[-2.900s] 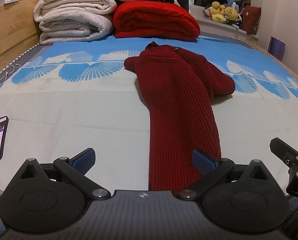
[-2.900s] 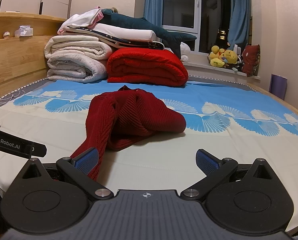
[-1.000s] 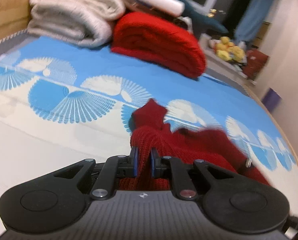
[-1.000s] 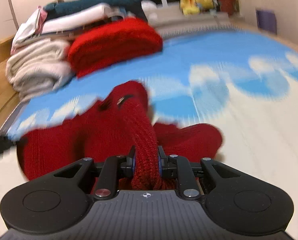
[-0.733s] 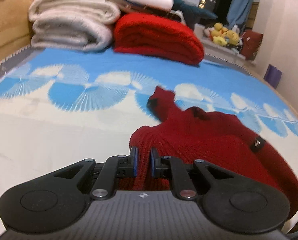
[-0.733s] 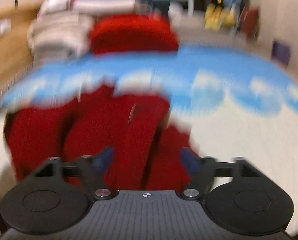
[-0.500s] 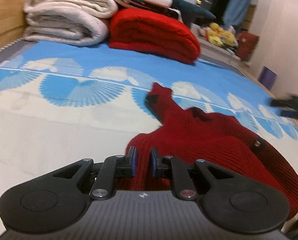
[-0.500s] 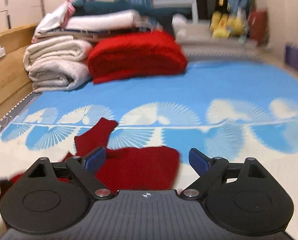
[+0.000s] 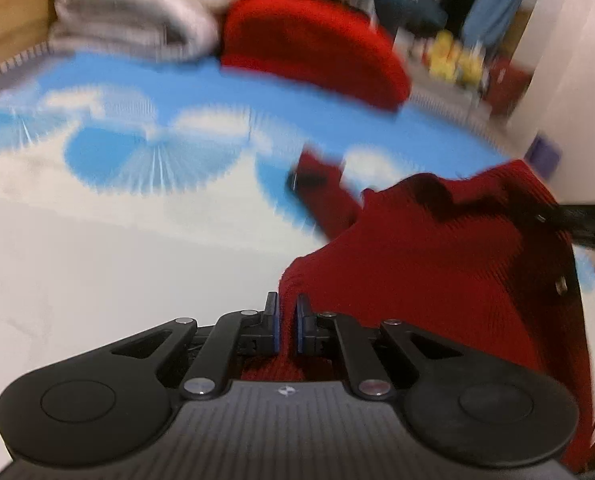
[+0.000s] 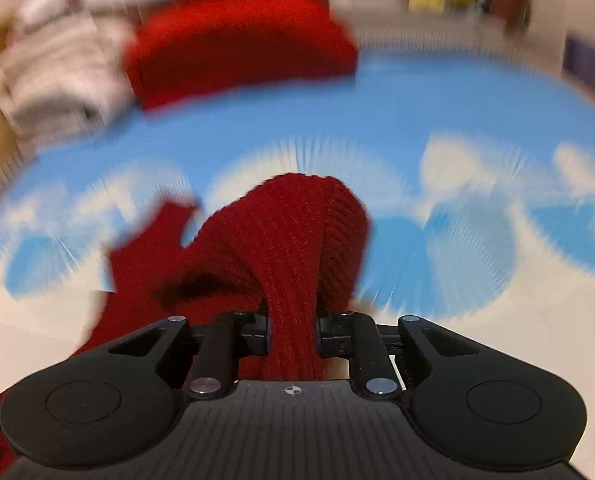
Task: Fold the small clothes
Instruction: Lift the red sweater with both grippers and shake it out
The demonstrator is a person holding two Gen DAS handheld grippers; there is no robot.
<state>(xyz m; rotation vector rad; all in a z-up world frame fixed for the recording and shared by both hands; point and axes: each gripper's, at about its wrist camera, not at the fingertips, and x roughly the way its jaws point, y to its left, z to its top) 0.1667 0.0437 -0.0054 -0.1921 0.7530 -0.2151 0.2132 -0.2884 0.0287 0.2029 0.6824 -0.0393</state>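
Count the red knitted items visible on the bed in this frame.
2. A dark red knit sweater lies in front, gripped by the left gripper and the right gripper. A brighter red folded blanket sits at the back beside the pale folded bedding. Blur may hide others.

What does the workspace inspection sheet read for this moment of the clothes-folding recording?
Surface: bedspread, blue fan pattern at the far part, pale nearer; blurred.
Job's things: dark red knit sweater, partly lifted off the bedspread, bunched, one sleeve trailing away.
Clutter: folded red blanket and stacked pale bedding at the far end.
Grippers: left gripper with jaws shut on a thin edge of the sweater; right gripper with jaws closing, a thick bunch of knit pressed between them.
Cables: nothing seen.
Surroundings: wooden bed frame, blue curtain, yellow plush toys by the window; all blurred.
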